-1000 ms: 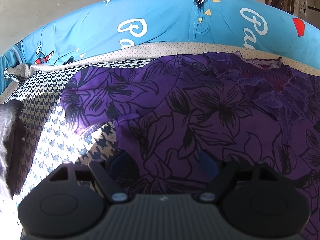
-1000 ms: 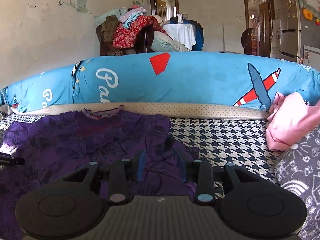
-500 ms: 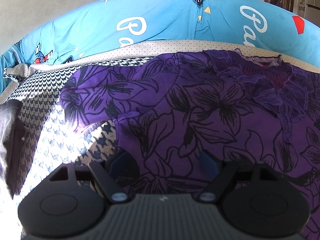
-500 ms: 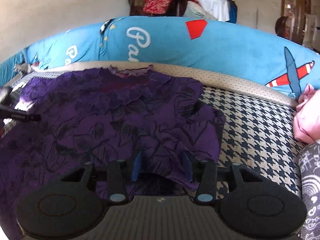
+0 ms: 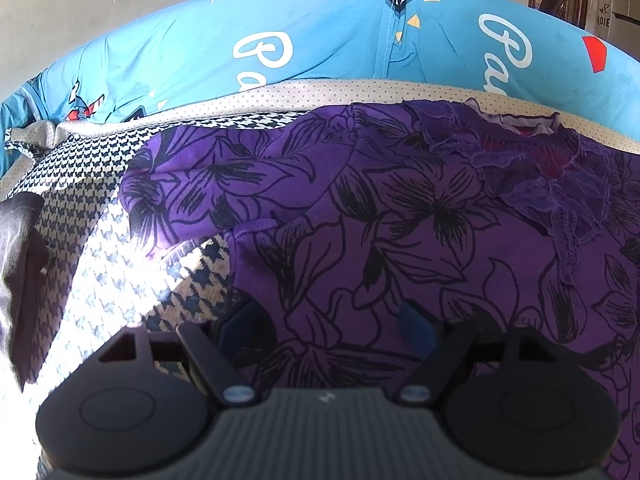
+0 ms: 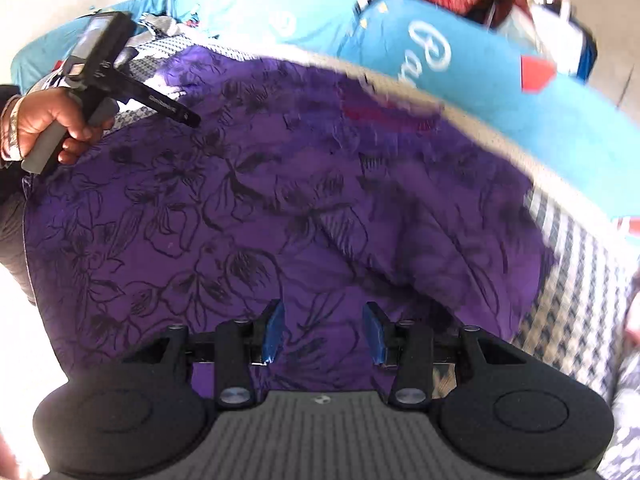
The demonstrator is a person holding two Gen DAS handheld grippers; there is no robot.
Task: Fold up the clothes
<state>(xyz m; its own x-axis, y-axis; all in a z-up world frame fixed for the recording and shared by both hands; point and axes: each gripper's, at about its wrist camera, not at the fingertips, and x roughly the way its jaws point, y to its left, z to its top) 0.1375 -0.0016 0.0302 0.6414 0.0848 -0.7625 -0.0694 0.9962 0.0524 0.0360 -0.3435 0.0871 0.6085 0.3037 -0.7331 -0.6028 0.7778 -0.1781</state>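
— Where's the garment?

— The purple floral top [image 5: 400, 208] lies spread on the houndstooth cover [image 5: 80, 248]. My left gripper [image 5: 328, 320] hangs wide over its side edge (to pinch there, I'd guess).

— And the right?

— The right gripper [image 6: 322, 330] stands narrower, apart, clamping nothing.

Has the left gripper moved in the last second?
No. The left gripper sits at the same spot over the purple top's edge.
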